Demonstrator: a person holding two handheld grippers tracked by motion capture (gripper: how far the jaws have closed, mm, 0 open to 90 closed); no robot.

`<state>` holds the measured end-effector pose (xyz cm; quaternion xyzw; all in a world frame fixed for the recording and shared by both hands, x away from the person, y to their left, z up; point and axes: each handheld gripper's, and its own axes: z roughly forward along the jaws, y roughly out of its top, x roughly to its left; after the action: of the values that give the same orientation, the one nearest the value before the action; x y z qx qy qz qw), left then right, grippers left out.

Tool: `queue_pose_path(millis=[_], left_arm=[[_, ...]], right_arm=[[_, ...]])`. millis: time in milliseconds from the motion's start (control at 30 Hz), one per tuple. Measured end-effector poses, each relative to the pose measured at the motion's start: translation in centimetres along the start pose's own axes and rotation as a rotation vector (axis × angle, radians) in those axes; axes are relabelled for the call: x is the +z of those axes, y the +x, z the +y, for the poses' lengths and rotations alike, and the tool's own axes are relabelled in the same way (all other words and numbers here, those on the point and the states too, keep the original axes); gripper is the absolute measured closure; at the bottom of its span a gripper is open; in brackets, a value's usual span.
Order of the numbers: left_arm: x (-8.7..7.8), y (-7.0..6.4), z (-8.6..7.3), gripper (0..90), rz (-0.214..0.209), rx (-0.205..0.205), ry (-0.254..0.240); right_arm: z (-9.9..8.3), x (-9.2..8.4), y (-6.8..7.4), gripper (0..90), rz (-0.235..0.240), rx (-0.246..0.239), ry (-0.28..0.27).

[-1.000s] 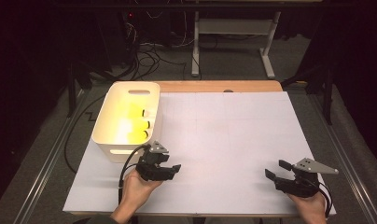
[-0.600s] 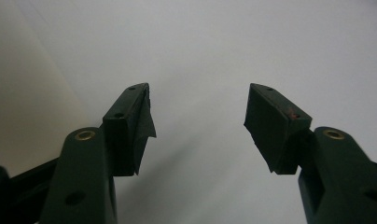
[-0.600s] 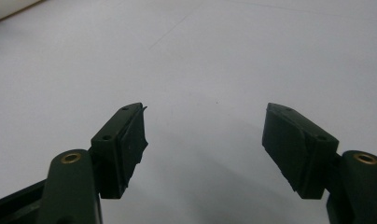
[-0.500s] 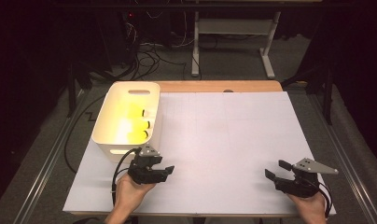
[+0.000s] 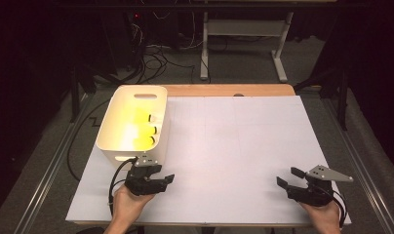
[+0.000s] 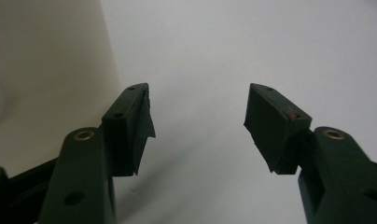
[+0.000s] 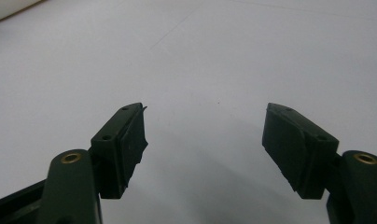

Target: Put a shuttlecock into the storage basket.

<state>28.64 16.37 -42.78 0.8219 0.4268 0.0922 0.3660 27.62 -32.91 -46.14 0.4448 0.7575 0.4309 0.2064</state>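
Hovering beside white bin (image 5: 118, 146) at counter's left edge — left gripper (image 5: 162, 179) fingers wide, empty; right gripper (image 5: 288, 178) likewise. Yellow bottles (image 5: 145, 129) inside bin (likely light, slippery) — best grasped mid-body.

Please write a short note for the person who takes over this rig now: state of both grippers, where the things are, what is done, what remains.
Left gripper: open, nothing between its jaws, low over the white sheet, just in front of the white bin.
Right gripper: open, holding nothing, at the sheet's near right corner.
Things: several yellow bottles with white caps lie inside the bin at the sheet's left edge.
Done: bottles are in the bin; nothing is gripped.
Left: probably the bin or its bottles come next; the left gripper is closest to it.
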Motion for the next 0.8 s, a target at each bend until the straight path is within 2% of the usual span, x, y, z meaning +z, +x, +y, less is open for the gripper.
queue_pose_path(millis=[433, 633, 800], left_arm=[[-1.5, 1.2, -1.5, 41.1, 0.03, -0.038, -0.039], [-2.0, 1.5, -2.0, 41.0, 0.062, -0.034, -0.064], [-2.2, 1.9, -2.4, 40.9, 0.064, -0.054, -0.077]], right_arm=[[0.0, 0.1, 0.2, 30.7, 0.001, -0.004, 0.003], [0.0, 0.1, 0.1, 30.7, 0.0, -0.004, 0.004], [0.0, 0.1, 0.1, 30.7, 0.0, -0.004, 0.004]])
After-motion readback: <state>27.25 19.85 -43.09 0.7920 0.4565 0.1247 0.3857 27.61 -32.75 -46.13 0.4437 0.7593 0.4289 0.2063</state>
